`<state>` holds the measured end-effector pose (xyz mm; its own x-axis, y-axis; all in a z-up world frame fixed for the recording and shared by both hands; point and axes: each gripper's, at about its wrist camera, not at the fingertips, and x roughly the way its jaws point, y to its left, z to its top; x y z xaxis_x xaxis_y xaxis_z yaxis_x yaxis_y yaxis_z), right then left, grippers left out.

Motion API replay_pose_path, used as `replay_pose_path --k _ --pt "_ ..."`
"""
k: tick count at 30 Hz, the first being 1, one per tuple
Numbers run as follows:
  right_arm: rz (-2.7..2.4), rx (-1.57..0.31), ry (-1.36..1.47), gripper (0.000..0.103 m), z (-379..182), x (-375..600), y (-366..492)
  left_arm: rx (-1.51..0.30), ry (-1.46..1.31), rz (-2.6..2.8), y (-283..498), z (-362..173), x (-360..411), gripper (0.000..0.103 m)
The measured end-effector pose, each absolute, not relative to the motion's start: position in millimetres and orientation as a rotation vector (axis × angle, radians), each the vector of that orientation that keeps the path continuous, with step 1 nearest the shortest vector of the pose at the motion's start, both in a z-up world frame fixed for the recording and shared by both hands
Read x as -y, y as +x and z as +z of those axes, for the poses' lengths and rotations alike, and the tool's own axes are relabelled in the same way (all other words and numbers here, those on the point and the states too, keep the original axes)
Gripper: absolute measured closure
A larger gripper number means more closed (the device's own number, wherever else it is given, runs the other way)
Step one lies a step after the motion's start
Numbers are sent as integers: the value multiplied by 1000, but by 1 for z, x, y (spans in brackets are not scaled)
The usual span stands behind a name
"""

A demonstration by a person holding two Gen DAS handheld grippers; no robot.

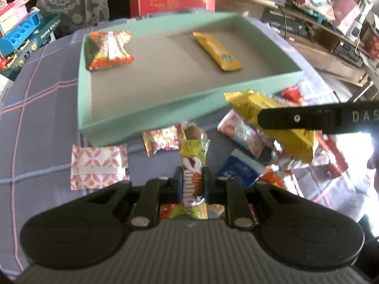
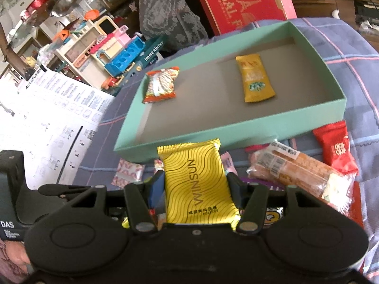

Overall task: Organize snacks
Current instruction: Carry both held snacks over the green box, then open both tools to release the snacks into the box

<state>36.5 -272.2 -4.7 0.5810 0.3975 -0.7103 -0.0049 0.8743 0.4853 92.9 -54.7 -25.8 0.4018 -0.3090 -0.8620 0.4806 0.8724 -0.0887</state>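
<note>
A teal box (image 1: 146, 118) (image 2: 236, 137) sits on the checked cloth, holding an orange snack bag (image 1: 110, 49) (image 2: 161, 86) at its left and a yellow bar (image 1: 216, 51) (image 2: 255, 80) at its right. My left gripper (image 1: 193, 177) is shut on a slim green and orange snack stick (image 1: 193, 165), held just short of the box's near wall. My right gripper (image 2: 195, 179) is shut on a yellow WINSUN packet (image 2: 195, 179), also in front of the box; it shows in the left wrist view (image 1: 272, 123) at the right.
Loose snacks lie on the cloth before the box: a pink patterned packet (image 1: 99, 166), a blue packet (image 1: 239, 170), a red packet (image 2: 336, 149), a long biscuit pack (image 2: 300, 172). A red gift box (image 2: 244, 2), toys (image 2: 113, 52) and a printed sheet (image 2: 54, 123) stand beyond.
</note>
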Motion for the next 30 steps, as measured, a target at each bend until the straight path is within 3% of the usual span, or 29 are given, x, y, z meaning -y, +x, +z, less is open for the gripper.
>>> replay_pose_path --k 17,30 --pt "115 -793 409 47 44 328 102 -933 103 -412 190 21 74 87" --pt "-6 -812 423 47 8 370 172 -971 90 -333 276 -8 79 87"
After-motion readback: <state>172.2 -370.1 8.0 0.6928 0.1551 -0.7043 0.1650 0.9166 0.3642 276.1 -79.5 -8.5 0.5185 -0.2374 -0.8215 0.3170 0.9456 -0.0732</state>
